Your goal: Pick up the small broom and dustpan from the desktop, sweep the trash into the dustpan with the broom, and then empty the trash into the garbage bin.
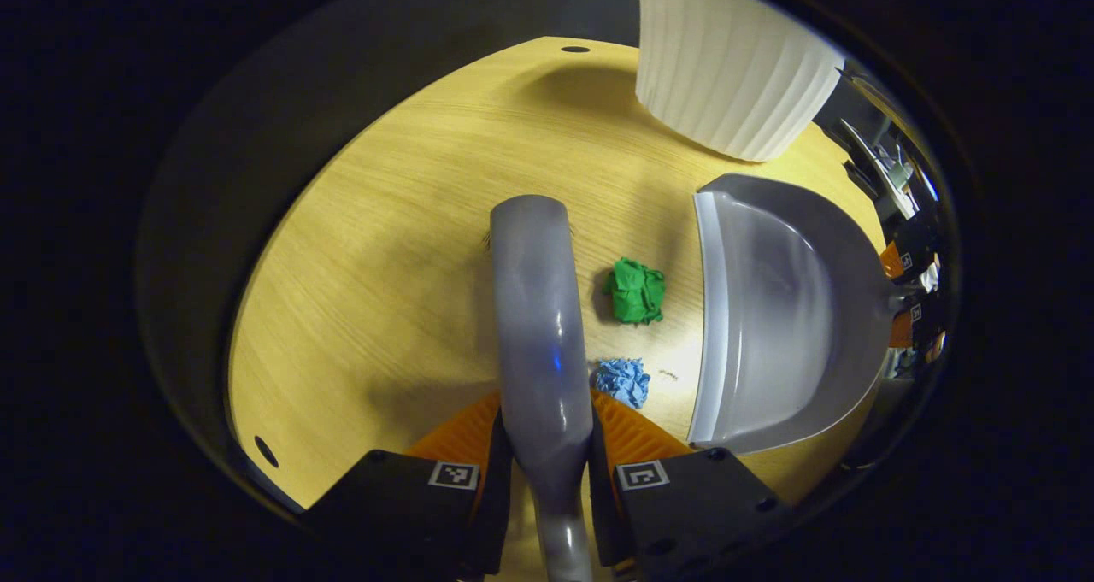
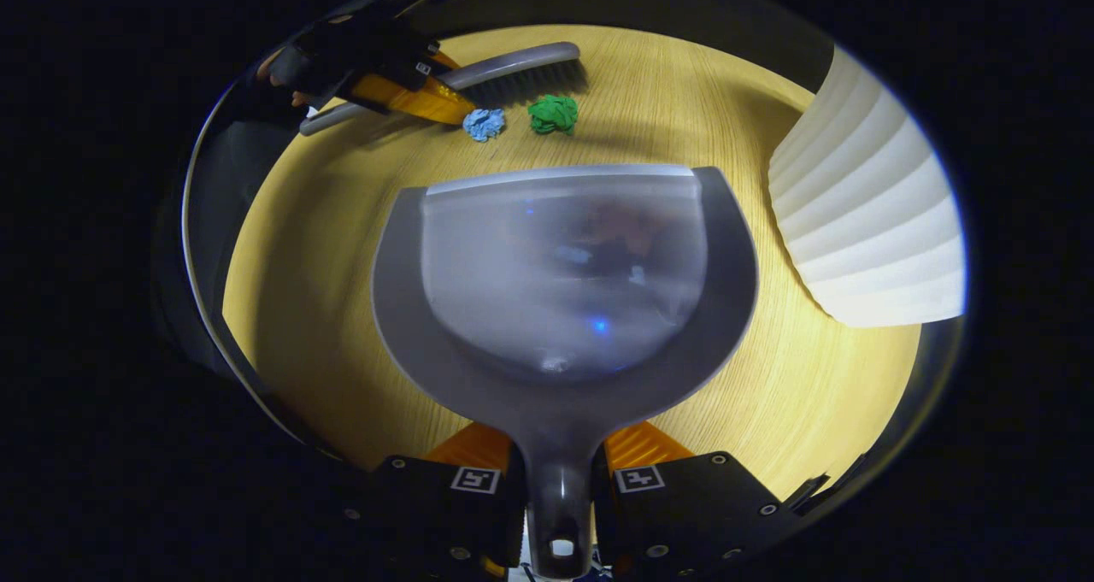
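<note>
Item 1, bench (image 1: 385, 249): light wood-grain top with small dark holes near its edge; carried everything listed below.

Item 2, small grey plastic broom (image 1: 537, 326): handle clamped between both fingers of the left tool (image 1: 547, 471). In the left gripper view its glossy back ran forward from the tool; in the right gripper view the broom (image 2: 513, 67) lay low over the bench with its dark bristles facing down, on the far side of the two paper balls from the dustpan. Whether the bristles touched the wood could not be told.

Item 3, grey plastic dustpan with a paler translucent tray (image 2: 564, 283): handle gripped between both fingers of the right tool (image 2: 560, 488), mouth pointed at the broom. In the left gripper view the dustpan (image 1: 786, 308) sat across from the broom with its open lip turned towards the paper.

Item 4, crumpled green paper ball (image 1: 635, 291): on the bench between the broom and the dustpan lip, apart from both; seen also in the right gripper view (image 2: 552, 113), just beyond the dustpan's front edge.

Item 5, crumpled blue paper ball (image 1: 623, 381): on the bench just beside the broom, near the left tool's finger; in the right gripper view (image 2: 484, 124) it lay next to the green ball.

Item 6, white ribbed garbage bin (image 1: 726, 69): stood on the bench, close beside the dustpan, on the side away from the left tool; shown likewise in the right gripper view (image 2: 863, 232).
</note>
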Tool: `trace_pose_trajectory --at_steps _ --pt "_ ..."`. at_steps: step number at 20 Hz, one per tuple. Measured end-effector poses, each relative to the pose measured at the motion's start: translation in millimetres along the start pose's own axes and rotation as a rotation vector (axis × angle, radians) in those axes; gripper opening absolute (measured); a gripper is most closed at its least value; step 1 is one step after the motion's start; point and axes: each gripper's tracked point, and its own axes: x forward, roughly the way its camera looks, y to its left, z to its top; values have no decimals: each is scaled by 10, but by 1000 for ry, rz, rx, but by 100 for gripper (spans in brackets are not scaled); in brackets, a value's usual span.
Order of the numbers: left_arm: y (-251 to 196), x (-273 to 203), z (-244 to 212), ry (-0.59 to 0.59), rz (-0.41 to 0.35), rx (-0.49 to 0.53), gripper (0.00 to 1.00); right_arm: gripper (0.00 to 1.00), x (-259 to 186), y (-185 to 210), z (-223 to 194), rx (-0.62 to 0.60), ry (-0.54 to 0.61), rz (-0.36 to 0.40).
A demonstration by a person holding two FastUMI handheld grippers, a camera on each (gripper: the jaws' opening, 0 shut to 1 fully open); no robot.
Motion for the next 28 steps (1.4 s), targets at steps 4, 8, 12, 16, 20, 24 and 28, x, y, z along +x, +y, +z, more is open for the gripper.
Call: trace_pose_trajectory --at_steps 4,8,12,16,20,24,28 --pt "-284 -139 207 30 -119 24 44 35 1 -17 36 -5 -1 4" --pt "-648 -439 386 51 -239 11 45 35 17 -23 29 -12 -4 5" --pt "-958 -879 592 58 -338 -21 44 43 -4 -24 69 -9 -9 5" --pt "-1230 -892 533 75 -433 -58 44 35 92 -47 289 -3 -22 -3" --pt "-1355 -1064 554 72 -530 -182 45 35 126 -62 408 11 -29 -16" --pt "-1050 -1242 629 2 -494 -247 45 35 172 -143 284 39 -35 -33" --pt "-605 -1437 462 -30 -413 -270 45 35 171 -221 287 82 -41 -53"
